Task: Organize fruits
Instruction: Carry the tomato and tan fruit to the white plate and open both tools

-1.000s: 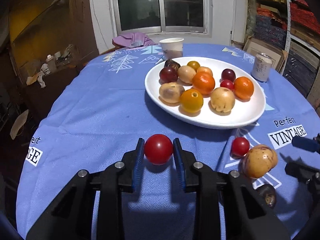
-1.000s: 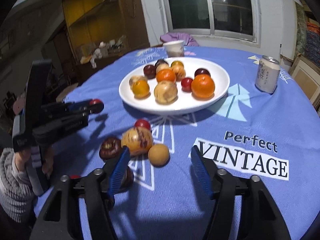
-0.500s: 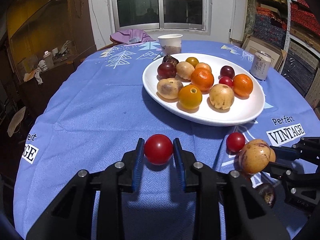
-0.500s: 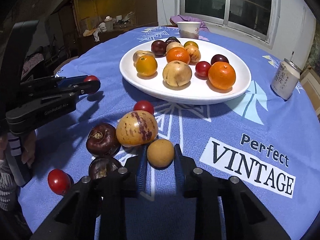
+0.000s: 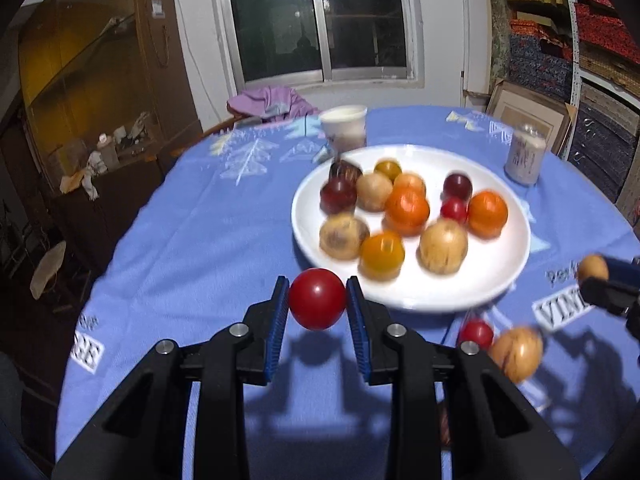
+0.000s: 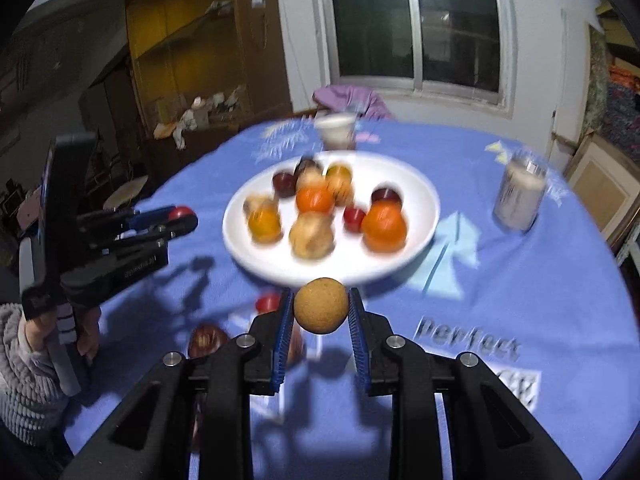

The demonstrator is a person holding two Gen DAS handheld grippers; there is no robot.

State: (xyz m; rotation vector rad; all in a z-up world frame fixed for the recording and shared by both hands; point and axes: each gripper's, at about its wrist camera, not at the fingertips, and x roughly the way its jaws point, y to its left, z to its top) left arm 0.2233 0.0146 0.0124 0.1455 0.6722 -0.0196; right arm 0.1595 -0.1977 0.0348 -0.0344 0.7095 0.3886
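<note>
Left gripper (image 5: 317, 300): blue pads pinching a red round fruit (image 5: 317, 298) on both sides, fruit clear of the cloth, its shadow on the blue tablecloth (image 5: 192, 240) below.

Right gripper (image 6: 320, 312): pads pressed onto a small tan round fruit (image 6: 320, 310), lifted off the cloth. In the left view the same gripper enters at 3 o'clock with the fruit at its tips.

Loose on the cloth, left view, at 4 o'clock of the held red fruit: a small red fruit (image 5: 476, 334) and, just beside it, a larger tan mottled fruit (image 5: 516, 354). Right view: a dark maroon fruit (image 6: 208, 340) at 8 o'clock of the tan fruit, partly behind the left finger; a small red one (image 6: 267, 303) at 9 o'clock.

Beyond the grippers, a white plate (image 5: 500, 276) holding about a dozen fruits, blurred: orange, yellow-orange, tan, dark red, small red. Exact count cannot be told.

Right view, 9 o'clock edge: a person's hand (image 6: 86, 340) in a grey fuzzy sleeve (image 6: 24, 372) on the left gripper's handle.

Farther: a paper cup (image 5: 344, 128) at the plate's 12 o'clock, a drink can (image 5: 525, 158) at its 2 o'clock, well apart from the plate. Purple cloth (image 5: 272, 102) at the table's far edge, a dark window (image 5: 320, 20) behind.
</note>
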